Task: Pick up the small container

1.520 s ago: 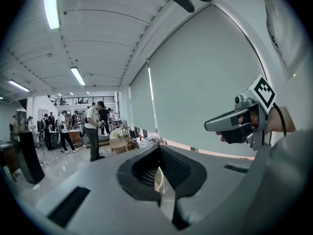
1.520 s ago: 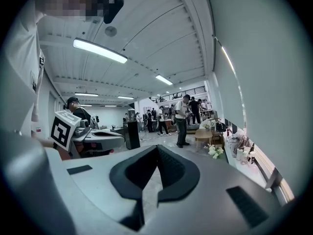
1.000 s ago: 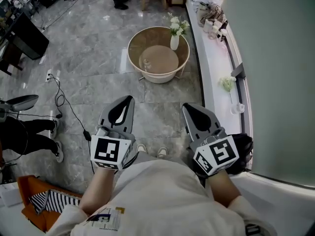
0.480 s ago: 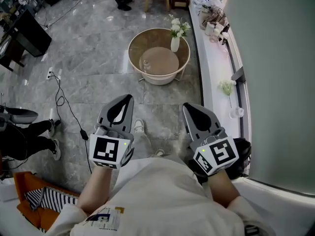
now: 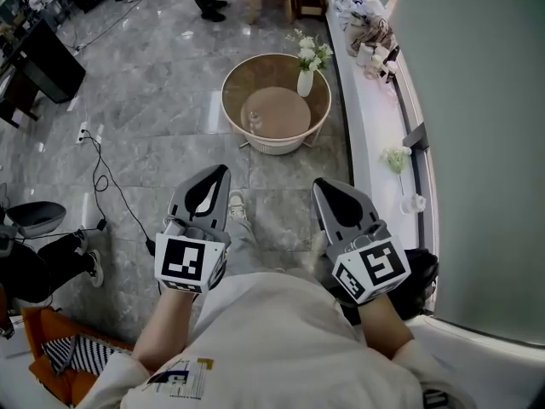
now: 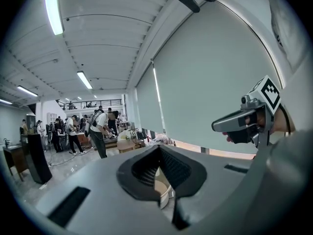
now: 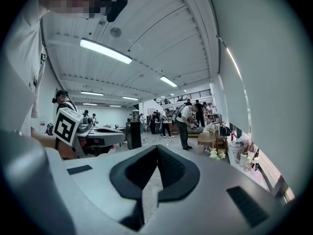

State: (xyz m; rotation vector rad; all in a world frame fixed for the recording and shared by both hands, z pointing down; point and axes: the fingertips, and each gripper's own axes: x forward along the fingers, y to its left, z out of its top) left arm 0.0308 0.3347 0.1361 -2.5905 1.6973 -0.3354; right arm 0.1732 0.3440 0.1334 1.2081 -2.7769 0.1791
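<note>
We read both sets of jaws as fully closed with nothing between them: in the left gripper view the left gripper (image 6: 157, 150) shows its two dark pads meeting at the tip, and the right gripper (image 7: 156, 149) shows the same in the right gripper view. In the head view the left gripper (image 5: 223, 171) and the right gripper (image 5: 318, 185) are held side by side, well apart, both pointing toward 12 o'clock over the grey stone floor (image 5: 153, 126), each with its marker cube at the rear. One shoe (image 5: 236, 203) of the person shows on the floor between the two. Further out at 12 o'clock stands a round glass-topped table (image 5: 234, 75). What we take to be the small container (image 5: 253, 123), a small clear item, sits at about the 8 o'clock part of this table, well apart from both grippers; whether it rests on the glass or on the shelf below we cannot tell. A white vase with flowers (image 5: 305, 80) stands near the table's 2 o'clock edge. At 3 o'clock a long white ledge (image 5: 366, 118) runs along the wall and carries a small plant (image 5: 392, 158) and, just beside it, a small clear cup (image 5: 415, 203). At 9 o'clock a black cable (image 5: 104, 174) trails across the floor.
</note>
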